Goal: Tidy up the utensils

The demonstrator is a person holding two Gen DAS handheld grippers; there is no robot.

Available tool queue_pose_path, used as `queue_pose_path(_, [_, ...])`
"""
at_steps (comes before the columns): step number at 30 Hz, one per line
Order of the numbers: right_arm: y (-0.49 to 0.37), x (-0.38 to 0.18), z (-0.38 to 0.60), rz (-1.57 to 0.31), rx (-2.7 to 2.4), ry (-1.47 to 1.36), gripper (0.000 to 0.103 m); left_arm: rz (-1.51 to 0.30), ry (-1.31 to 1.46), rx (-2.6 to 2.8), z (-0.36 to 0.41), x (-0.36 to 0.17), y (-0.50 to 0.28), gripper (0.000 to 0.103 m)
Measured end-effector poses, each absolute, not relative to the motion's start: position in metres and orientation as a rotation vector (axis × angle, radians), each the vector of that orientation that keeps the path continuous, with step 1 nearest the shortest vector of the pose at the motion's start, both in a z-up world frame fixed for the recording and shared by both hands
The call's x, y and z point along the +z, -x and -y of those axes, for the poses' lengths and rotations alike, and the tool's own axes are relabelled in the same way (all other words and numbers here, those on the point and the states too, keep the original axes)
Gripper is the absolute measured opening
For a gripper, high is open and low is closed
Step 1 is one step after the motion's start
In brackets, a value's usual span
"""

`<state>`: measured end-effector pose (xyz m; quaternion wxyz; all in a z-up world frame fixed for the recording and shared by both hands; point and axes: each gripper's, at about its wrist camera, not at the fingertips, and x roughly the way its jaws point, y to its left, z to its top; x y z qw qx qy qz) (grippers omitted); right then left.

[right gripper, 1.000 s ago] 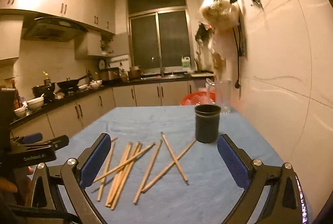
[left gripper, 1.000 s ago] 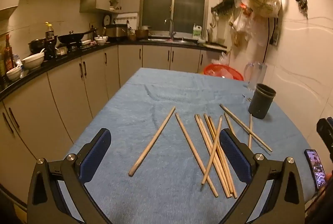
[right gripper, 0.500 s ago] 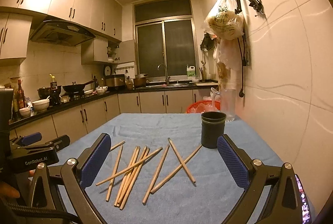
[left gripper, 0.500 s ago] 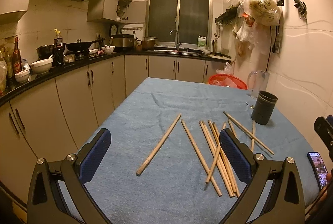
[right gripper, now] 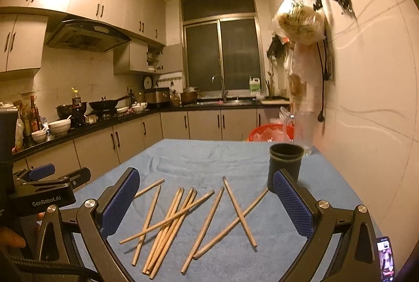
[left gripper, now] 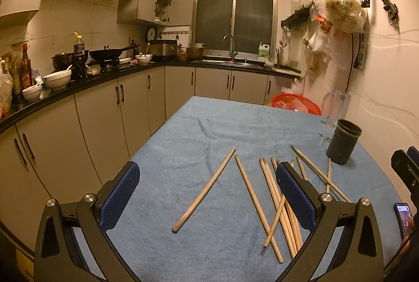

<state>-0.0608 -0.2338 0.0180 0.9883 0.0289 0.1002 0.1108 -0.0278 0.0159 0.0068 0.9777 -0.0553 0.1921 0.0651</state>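
Observation:
Several wooden chopsticks (left gripper: 272, 193) lie scattered on a blue cloth-covered table (left gripper: 209, 130); one chopstick (left gripper: 207, 187) lies apart to the left. They also show in the right wrist view (right gripper: 172, 221). A dark cup (left gripper: 343, 141) stands upright at the right, also seen in the right wrist view (right gripper: 285, 165). My left gripper (left gripper: 208, 195) is open and empty above the near table. My right gripper (right gripper: 207, 199) is open and empty above the chopsticks. The left gripper's body shows in the right wrist view (right gripper: 49, 190).
A clear glass pitcher (left gripper: 336, 109) and a red basket (left gripper: 296, 103) stand at the table's far right. A phone (left gripper: 403, 219) lies at the near right edge. Kitchen cabinets and a cluttered counter (left gripper: 78, 82) run along the left. A wall is close on the right.
Both grippers have tilted upward and drawn back slightly, so the table and chopsticks sit lower in both views. Both stay open and empty; nothing on the table moved.

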Motion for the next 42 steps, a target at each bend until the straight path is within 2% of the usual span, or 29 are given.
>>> queue_pose_path(42, [0.038, 0.018, 0.231, -0.251, 0.208, -0.029, 0.103, -0.449, 0.091, 0.124, -0.017, -0.002, -0.005, 0.103])
